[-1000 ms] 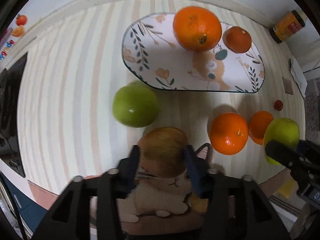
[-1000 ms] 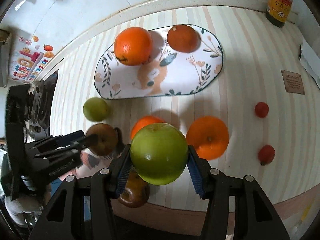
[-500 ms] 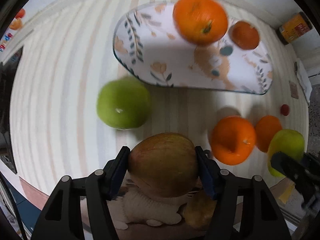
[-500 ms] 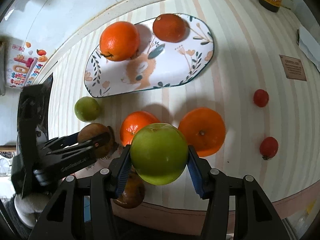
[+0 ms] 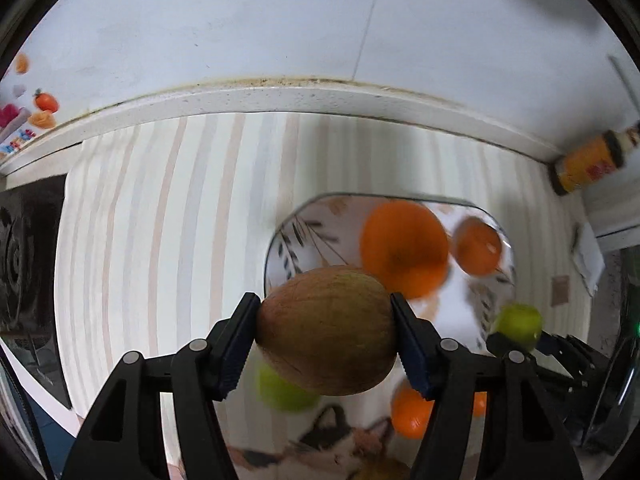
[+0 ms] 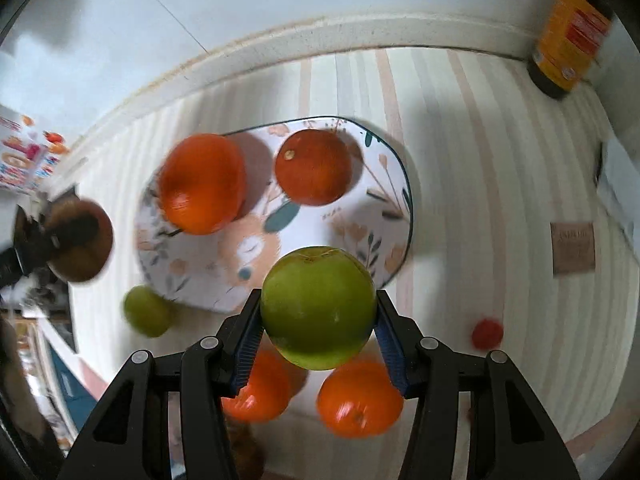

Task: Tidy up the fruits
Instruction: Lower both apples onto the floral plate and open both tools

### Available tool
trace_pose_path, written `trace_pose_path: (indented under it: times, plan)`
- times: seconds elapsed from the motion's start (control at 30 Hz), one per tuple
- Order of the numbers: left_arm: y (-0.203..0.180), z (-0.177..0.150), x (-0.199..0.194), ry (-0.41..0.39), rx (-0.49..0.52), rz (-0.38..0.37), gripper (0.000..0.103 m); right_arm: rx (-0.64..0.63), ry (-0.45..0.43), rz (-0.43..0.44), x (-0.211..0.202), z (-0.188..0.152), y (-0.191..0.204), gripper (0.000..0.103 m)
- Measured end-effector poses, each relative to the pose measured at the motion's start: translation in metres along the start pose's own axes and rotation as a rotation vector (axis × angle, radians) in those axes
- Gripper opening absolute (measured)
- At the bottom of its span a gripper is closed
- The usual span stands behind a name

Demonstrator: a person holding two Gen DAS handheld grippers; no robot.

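My left gripper (image 5: 326, 334) is shut on a reddish-brown apple (image 5: 326, 330) and holds it in the air in front of the patterned oval plate (image 5: 288, 236). My right gripper (image 6: 318, 316) is shut on a green apple (image 6: 318, 308), lifted above the plate's (image 6: 384, 204) near edge. The plate carries a large orange (image 6: 202, 184) and a darker orange (image 6: 314, 166). The left gripper and its apple also show at the left of the right wrist view (image 6: 78, 240). A second green apple (image 6: 146, 310) lies on the table left of the plate.
Two oranges (image 6: 360, 398) (image 6: 258, 388) lie on the striped table under the right gripper. A small red fruit (image 6: 486, 334) sits to the right. An orange-labelled bottle (image 6: 570, 30) stands at the back right by the wall. A cat-print mat (image 5: 320, 440) lies at the near edge.
Both grippers rose and moved toward the plate with their apples. The left wrist view tilted up, so the wall now shows. Both views are blurred by motion.
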State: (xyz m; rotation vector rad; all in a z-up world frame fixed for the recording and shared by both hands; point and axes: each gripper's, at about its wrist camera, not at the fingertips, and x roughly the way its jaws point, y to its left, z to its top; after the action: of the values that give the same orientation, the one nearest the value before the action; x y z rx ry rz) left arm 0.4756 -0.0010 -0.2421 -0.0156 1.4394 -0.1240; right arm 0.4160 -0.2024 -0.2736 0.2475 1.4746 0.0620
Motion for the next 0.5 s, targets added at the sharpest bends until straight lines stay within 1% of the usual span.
trace_pose_path:
  times: [0.03,0.17,0.3,0.37,0.5]
  plan:
    - [0.006,0.006,0.003,0.015,-0.005,0.002,0.062,-0.002,0.009,-0.010,0.006,0.004,0.000,0.056]
    - [0.008,0.031,0.027,0.073,-0.026,-0.006,0.062,-0.016,0.049,-0.045,0.028,0.015,-0.001,0.056]
    - [0.007,0.047,0.045,0.110,-0.039,-0.017,0.063,-0.036,0.063,-0.050,0.038,0.021,0.004,0.056]
    - [0.009,0.053,0.049,0.104,-0.045,-0.007,0.063,-0.050,0.075,-0.052,0.042,0.024,0.006,0.056]
    - [0.010,0.057,0.058,0.127,-0.035,0.012,0.063,-0.063,0.083,-0.058,0.048,0.029,0.007,0.056]
